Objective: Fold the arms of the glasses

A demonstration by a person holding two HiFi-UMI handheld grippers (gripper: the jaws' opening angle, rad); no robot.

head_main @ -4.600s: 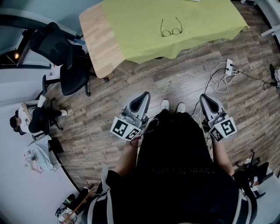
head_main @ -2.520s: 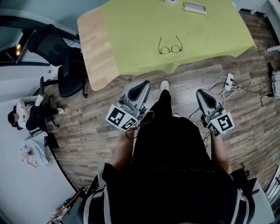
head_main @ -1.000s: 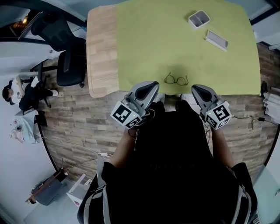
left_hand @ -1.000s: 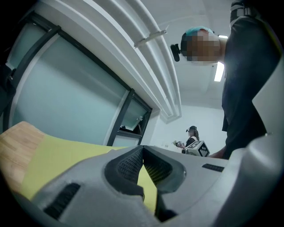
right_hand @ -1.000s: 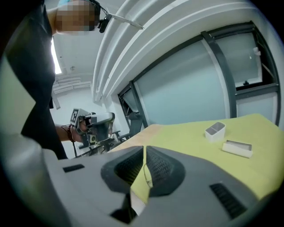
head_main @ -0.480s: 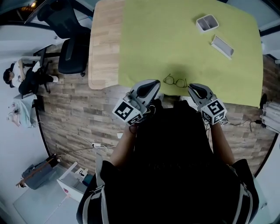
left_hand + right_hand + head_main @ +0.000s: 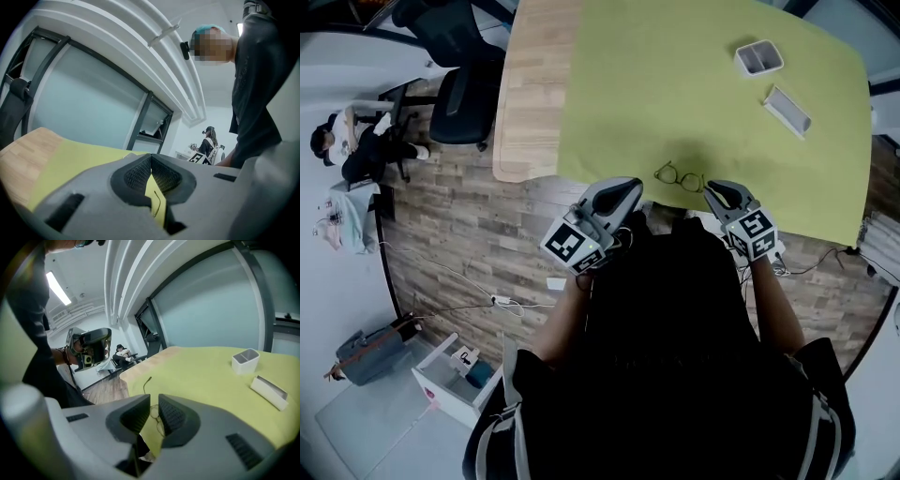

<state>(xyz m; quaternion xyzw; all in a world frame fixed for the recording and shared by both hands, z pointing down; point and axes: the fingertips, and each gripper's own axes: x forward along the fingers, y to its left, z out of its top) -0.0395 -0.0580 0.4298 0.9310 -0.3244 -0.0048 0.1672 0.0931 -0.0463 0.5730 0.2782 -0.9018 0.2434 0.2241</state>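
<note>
The glasses are thin dark wire frames. They lie with arms unfolded on the yellow-green cloth, close to the table's near edge. My left gripper hovers just left of them at the table edge, and my right gripper just right of them. The left gripper is shut with its pads touching, and one arm of the glasses shows below them. The right gripper holds nothing and has only a thin slit between its pads. The glasses lie on the cloth just beyond it.
A small white box and a flat white case sit on the cloth at the far right. Bare wood forms the table's left strip. A black office chair and a seated person are further left.
The person has walked up to the table. The glasses, once far ahead, now lie between the two grippers' tips. Both grippers stay empty.
</note>
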